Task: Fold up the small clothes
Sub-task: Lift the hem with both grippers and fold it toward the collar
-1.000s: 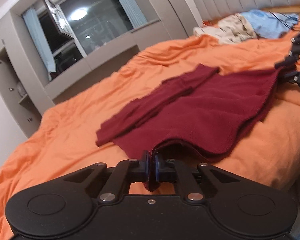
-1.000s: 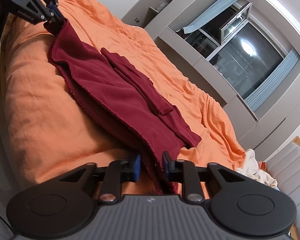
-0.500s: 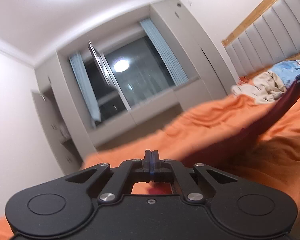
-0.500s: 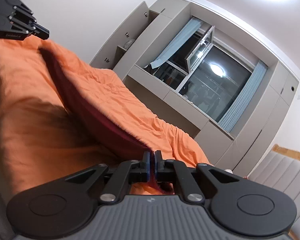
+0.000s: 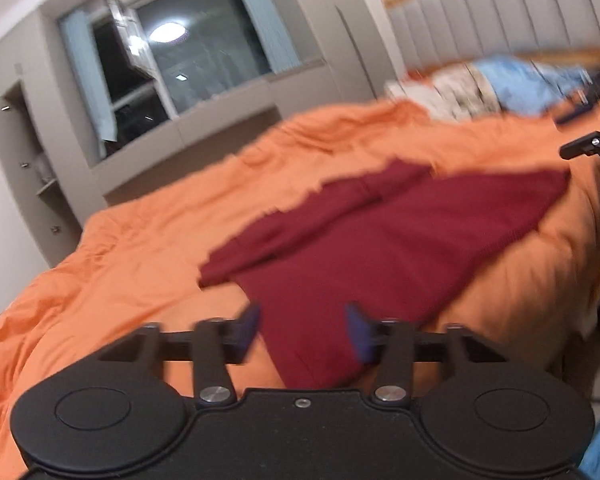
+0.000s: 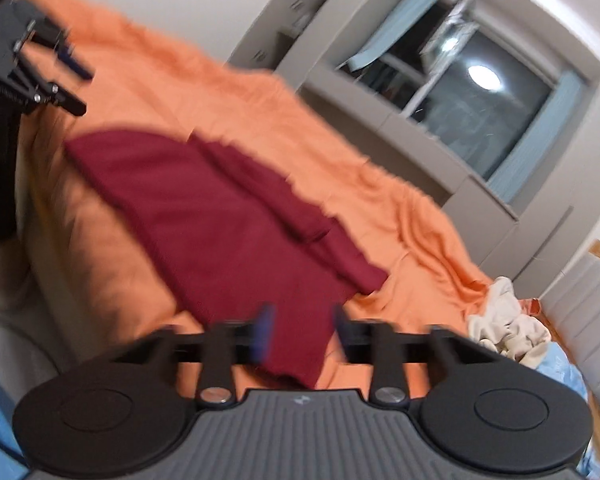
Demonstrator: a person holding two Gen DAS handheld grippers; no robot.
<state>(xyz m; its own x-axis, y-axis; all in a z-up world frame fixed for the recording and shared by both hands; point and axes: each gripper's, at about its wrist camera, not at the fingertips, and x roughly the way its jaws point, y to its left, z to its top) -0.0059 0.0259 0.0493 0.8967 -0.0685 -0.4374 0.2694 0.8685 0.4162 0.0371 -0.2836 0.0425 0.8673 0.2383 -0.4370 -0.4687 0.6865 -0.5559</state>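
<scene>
A wide bed covered with a wrinkled orange sheet (image 5: pixel 140 240) fills the room. Behind it a dark window (image 5: pixel 192 56) with pale blue curtains reflects a round ceiling lamp. A grey padded headboard (image 5: pixel 500 8) rises beside a crumpled cream cloth (image 6: pixel 508 320).

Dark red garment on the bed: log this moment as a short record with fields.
garment: dark red garment, lying spread on the orange bedcover, a narrower folded part along its far side
left hand-held gripper: open, jaws wide apart, nothing between them
right hand-held gripper: open, not holding the cloth
other clothes: cream and pale blue pile near the headboard
image quality: both views motion-blurred
</scene>
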